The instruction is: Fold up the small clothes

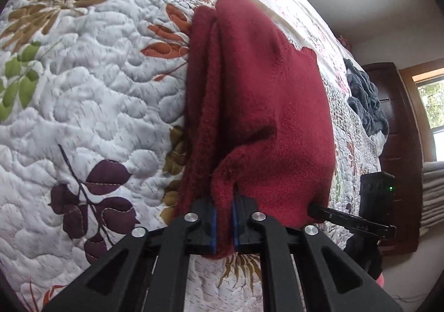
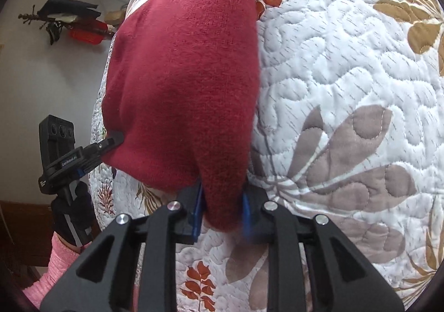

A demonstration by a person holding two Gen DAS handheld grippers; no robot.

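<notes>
In the left wrist view, a white quilt with stitched leaves in brown, green, orange and purple fills the frame from nine o'clock to the centre. A red knitted garment hangs over it from about twelve o'clock down to six. The left gripper is clamped on the garment's lower edge, with red cloth pinched between its blue-lined fingers. At four o'clock the right gripper bites the neighbouring corner of the same garment. A grey blanket lies heaped at three o'clock, near a dark wooden cabinet.

In the right wrist view, the left gripper shows at nine o'clock, its tip against the garment's left corner, held by a dark glove above a pink sleeve. The garment drapes from twelve o'clock to the centre, part lifted off the quilt. At six o'clock the right gripper is closed on a fold of red cloth, bunched between its blue pads. The quilt spreads to three o'clock.
</notes>
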